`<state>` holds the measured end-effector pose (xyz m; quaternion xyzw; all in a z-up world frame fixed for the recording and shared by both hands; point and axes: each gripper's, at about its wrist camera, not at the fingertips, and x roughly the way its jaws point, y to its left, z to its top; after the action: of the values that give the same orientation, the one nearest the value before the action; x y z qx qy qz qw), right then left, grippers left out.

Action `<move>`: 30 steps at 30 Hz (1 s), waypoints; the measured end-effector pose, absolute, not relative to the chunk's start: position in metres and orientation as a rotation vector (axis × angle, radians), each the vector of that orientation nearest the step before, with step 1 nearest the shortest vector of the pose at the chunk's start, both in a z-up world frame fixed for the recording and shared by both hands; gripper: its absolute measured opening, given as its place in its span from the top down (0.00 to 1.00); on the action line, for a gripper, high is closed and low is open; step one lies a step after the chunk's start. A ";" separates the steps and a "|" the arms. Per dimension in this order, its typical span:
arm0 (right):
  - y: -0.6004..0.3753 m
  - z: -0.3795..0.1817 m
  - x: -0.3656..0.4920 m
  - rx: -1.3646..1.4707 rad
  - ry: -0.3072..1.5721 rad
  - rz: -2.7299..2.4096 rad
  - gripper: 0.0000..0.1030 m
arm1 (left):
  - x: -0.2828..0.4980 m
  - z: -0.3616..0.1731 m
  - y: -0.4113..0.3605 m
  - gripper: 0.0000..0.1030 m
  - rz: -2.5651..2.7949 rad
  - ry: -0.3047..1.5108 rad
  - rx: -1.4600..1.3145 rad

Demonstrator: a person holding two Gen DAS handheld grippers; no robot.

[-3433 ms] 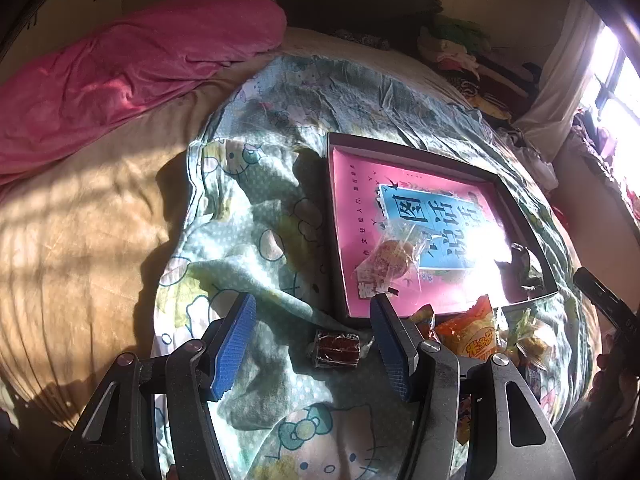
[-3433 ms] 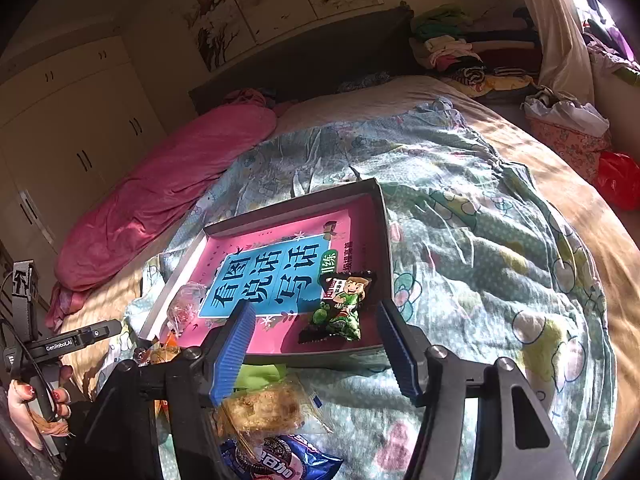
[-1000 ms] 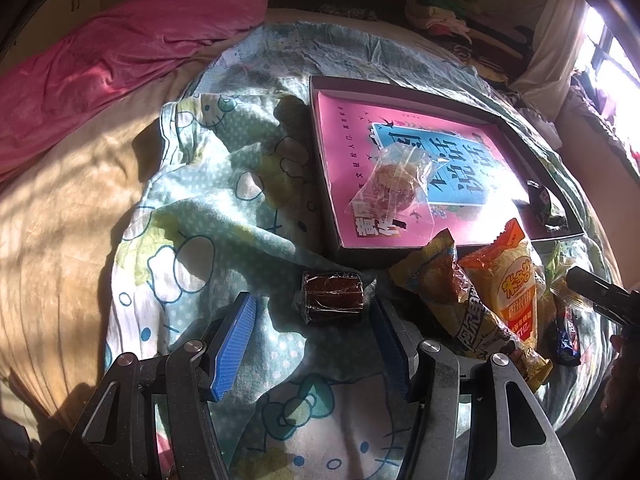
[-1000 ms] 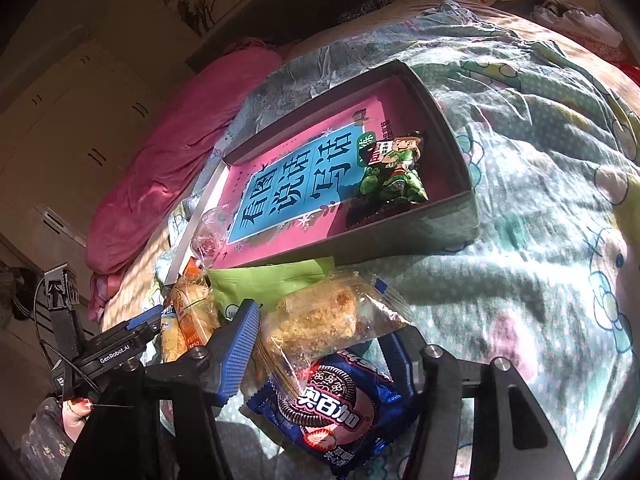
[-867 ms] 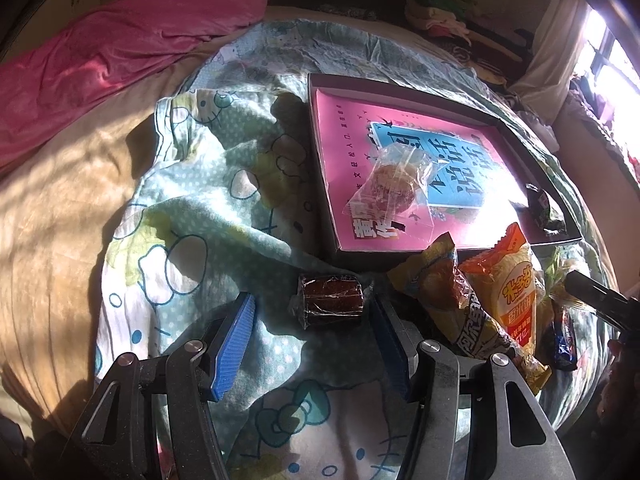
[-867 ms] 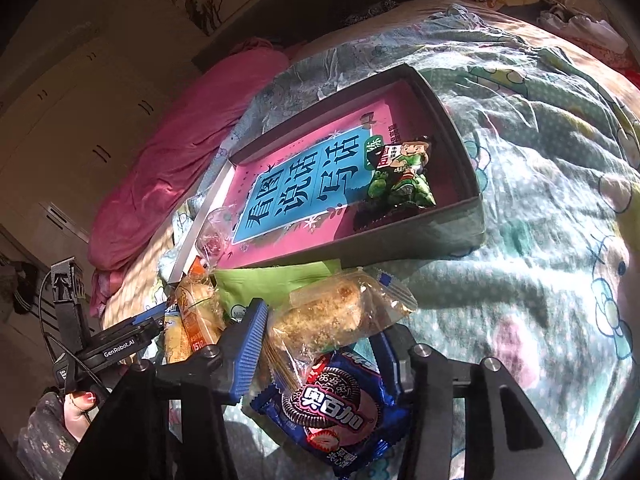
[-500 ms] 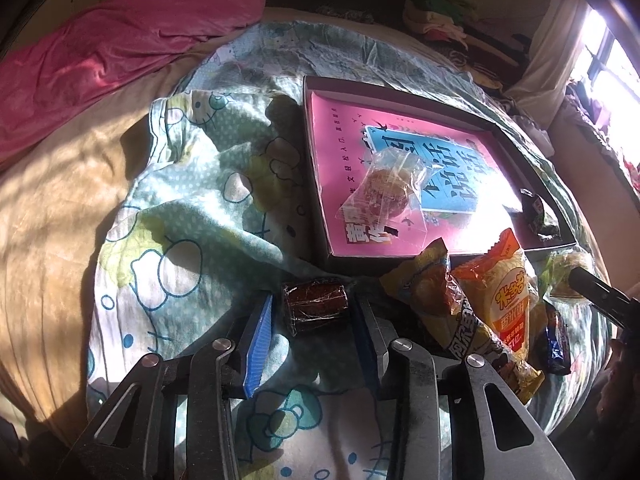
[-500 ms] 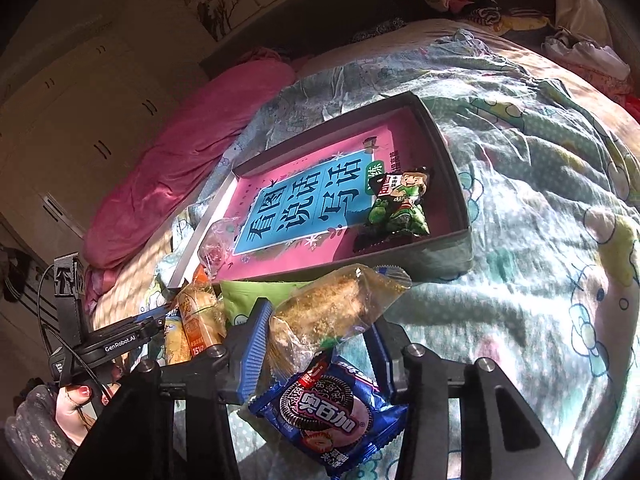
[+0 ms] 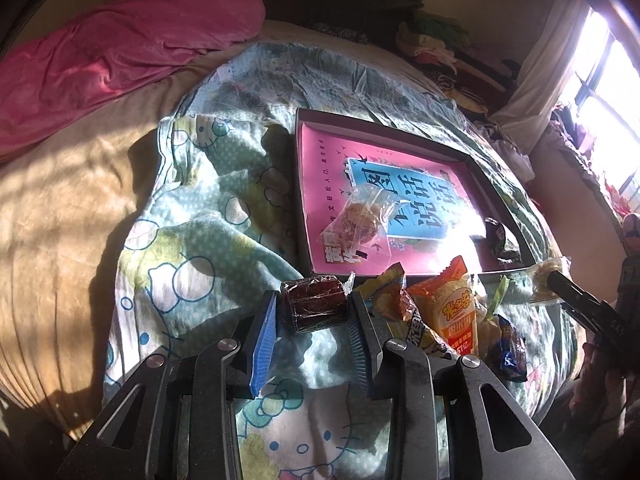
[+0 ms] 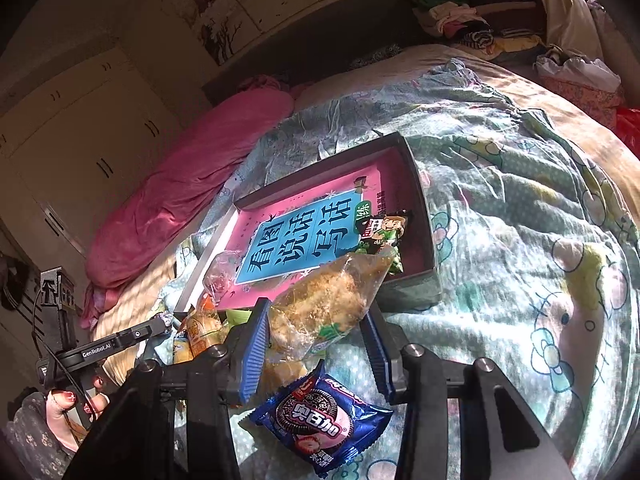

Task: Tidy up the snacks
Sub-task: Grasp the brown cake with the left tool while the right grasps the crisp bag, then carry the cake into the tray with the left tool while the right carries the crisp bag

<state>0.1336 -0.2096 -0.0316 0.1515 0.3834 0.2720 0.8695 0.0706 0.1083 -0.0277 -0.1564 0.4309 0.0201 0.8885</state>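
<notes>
I have a snack in each gripper, both taken from the loose pile at the near edge of the bed, because the pile is what needs sorting and the box beside it is where I judge the snacks belong. My left gripper is pinching the dark brown wrapped cake by its two ends, and its jaws are closing a little further on it; the cake sits just short of the box's near wall. My right gripper is pressed onto the clear bag of crumbly pastry, gripping the lower half so that the top of the bag leans out toward the box's near right corner. Holding it low keeps the soft bag from folding, I think, though it may sag.

The shallow dark box lies on the cartoon-print quilt, lined with a pink and blue book cover. Inside it are two things only: a clear packet with a round orange-brown pastry toward the near left corner, and a small green cartoon packet by the right wall. Most of the floor is free.

Outside the box, along the bed's near edge, lie the orange rice-cracker bag, a yellow packet beside it, and the blue cookie packet just under my right gripper.
</notes>
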 end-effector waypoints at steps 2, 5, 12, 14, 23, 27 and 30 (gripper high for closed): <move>-0.210 -0.030 0.134 0.317 0.796 0.569 0.57 | 0.069 -0.023 0.105 0.66 0.034 0.889 -0.324; -0.210 -0.028 0.133 0.313 0.787 0.571 0.57 | 0.068 -0.018 0.102 0.66 0.025 0.881 -0.325; -0.211 -0.024 0.133 0.316 0.767 0.581 0.57 | 0.066 -0.012 0.103 0.66 0.018 0.880 -0.355; -0.212 -0.023 0.133 0.325 0.762 0.584 0.57 | 0.065 -0.011 0.105 0.66 0.018 0.877 -0.367; -0.214 -0.019 0.134 0.334 0.748 0.589 0.57 | 0.062 -0.005 0.107 0.66 0.021 0.877 -0.389; -0.215 -0.018 0.135 0.340 0.744 0.587 0.57 | 0.059 -0.002 0.108 0.66 0.024 0.871 -0.396; -0.215 -0.017 0.136 0.340 0.740 0.587 0.57 | 0.057 0.004 0.108 0.66 0.033 0.851 -0.376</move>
<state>0.1356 -0.2149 -0.0171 0.1629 0.3546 0.2815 0.8767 0.0567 0.1081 0.0041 -0.1815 0.4103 0.0160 0.8936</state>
